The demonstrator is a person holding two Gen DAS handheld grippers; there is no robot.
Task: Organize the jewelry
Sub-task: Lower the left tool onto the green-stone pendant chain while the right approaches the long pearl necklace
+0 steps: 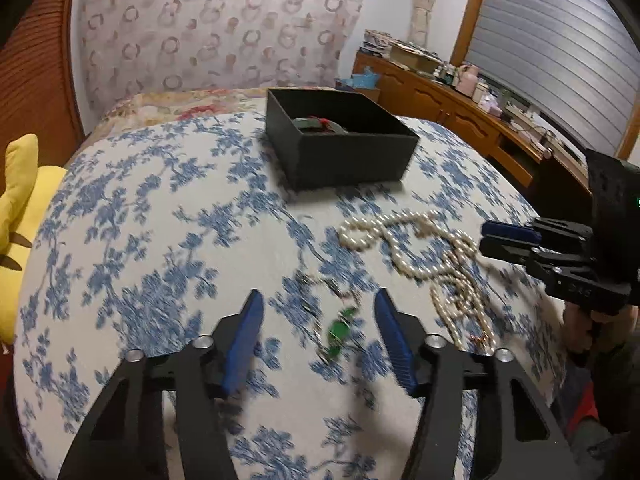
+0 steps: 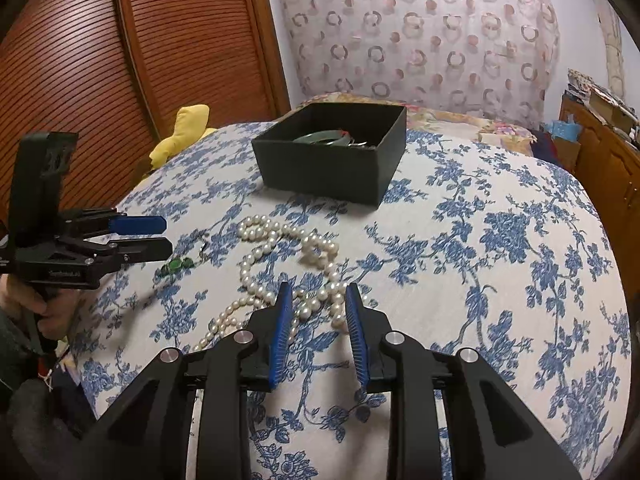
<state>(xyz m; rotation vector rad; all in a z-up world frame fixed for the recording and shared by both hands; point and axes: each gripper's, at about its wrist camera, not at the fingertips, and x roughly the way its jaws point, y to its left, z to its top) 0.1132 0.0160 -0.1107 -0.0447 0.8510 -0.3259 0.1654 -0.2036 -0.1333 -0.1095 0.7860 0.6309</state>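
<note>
I find both grippers poised over the bed [image 2: 500,240], which is covered in a blue-flowered cloth.

The left gripper [image 1: 320,312] has its jaws parted to a moderate gap. A thin chain with a green pendant [image 1: 338,330] lies on the cloth between the blue pads [image 1: 244,344]; I see neither pad touching it, so nothing is grasped.

The right gripper [image 2: 316,300] has its jaws spread narrowly. Loops of the pearl necklace [image 2: 280,264] lie between and just ahead of the fingertips. The pads are not pressing on the beads, as far as I can judge, so this gripper too is released.

The pearl necklace lies in a loose tangle on the cloth, just beside the green pendant. A black open box [image 2: 328,160] stands beyond them; inside it I see a green bangle [image 2: 320,138].
</note>
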